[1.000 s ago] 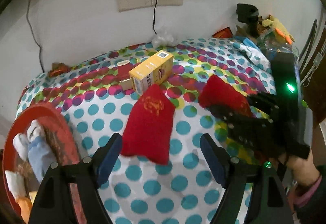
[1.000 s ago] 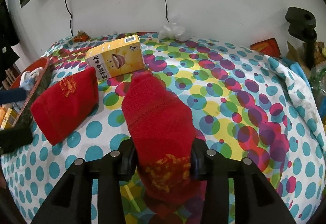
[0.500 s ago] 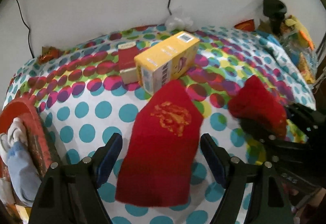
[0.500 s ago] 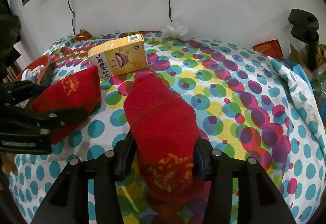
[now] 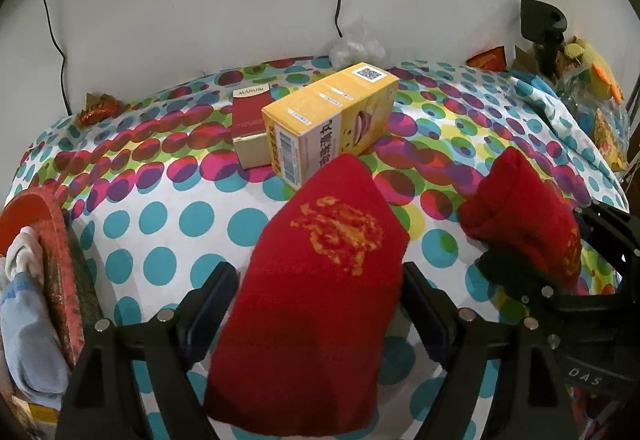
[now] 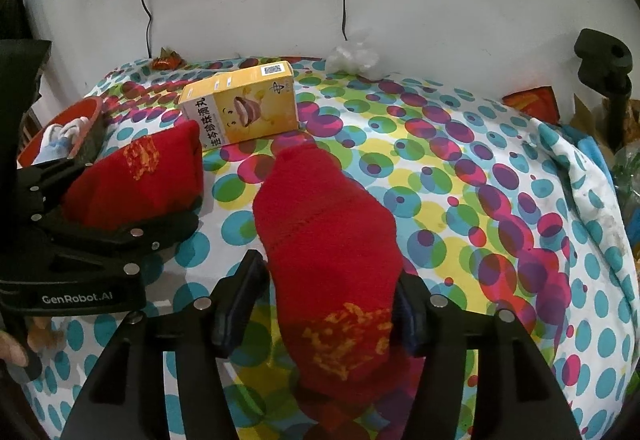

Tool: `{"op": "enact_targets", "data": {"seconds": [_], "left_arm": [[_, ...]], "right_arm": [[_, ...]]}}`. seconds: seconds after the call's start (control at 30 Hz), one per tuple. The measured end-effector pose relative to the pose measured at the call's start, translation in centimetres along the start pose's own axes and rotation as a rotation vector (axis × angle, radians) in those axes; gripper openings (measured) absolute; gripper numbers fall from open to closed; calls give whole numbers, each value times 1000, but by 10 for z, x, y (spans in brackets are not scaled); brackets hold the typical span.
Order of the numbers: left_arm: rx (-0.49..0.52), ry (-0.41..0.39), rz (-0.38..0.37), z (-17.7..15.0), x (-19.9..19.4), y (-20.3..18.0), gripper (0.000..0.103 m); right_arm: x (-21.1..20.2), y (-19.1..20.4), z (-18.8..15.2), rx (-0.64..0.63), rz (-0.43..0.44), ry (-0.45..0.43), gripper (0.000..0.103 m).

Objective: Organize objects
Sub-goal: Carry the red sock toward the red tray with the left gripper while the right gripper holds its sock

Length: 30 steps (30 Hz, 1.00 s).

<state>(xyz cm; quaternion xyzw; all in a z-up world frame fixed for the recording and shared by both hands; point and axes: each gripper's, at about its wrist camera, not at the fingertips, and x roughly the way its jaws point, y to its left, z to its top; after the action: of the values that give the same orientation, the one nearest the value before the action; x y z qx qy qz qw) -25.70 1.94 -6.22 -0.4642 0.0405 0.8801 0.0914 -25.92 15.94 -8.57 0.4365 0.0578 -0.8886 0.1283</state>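
Two red socks with gold emblems lie on the polka-dot cloth. My left gripper (image 5: 316, 304) is open, its fingers on either side of the left sock (image 5: 320, 280), which also shows in the right wrist view (image 6: 136, 176). My right gripper (image 6: 328, 300) is shut on the right sock (image 6: 328, 240), near its emblem end; this sock and the gripper also show in the left wrist view (image 5: 520, 212).
A yellow medicine box (image 5: 332, 120) lies behind the socks, with a red-and-beige MARUBI box (image 5: 250, 128) beside it. A red tray (image 5: 44, 240) with pale socks sits at the left edge. Clutter and a black clamp (image 6: 604, 60) stand at the right; wall sockets and cables are behind.
My left gripper has moved forward so its open fingers now straddle the left sock. My right gripper has kept its hold on the right sock, barely moving.
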Motion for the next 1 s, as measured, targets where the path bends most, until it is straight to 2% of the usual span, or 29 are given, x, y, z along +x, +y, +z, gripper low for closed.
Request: {"op": "enact_targets", "data": {"seconds": [0.4, 0.77, 0.83, 0.93, 0.97, 1.0], "left_arm": [[-23, -45, 17, -4, 0, -3, 86], [-32, -45, 28, -4, 0, -3, 87], [-40, -47, 26, -5, -1, -1, 85], [-49, -64, 31, -5, -4, 0, 67], [-46, -68, 29, -6, -5, 0, 55], [-36, -73, 21, -6, -6, -2, 49]], "right_arm": [[1, 1, 1, -3, -6, 3, 59], [3, 2, 1, -6, -15, 10, 69], [2, 2, 0, -1, -9, 9, 69], [2, 1, 0, -2, -15, 8, 67], [2, 1, 0, 0, -19, 5, 61], [1, 0, 0, 3, -19, 1, 56]]}}
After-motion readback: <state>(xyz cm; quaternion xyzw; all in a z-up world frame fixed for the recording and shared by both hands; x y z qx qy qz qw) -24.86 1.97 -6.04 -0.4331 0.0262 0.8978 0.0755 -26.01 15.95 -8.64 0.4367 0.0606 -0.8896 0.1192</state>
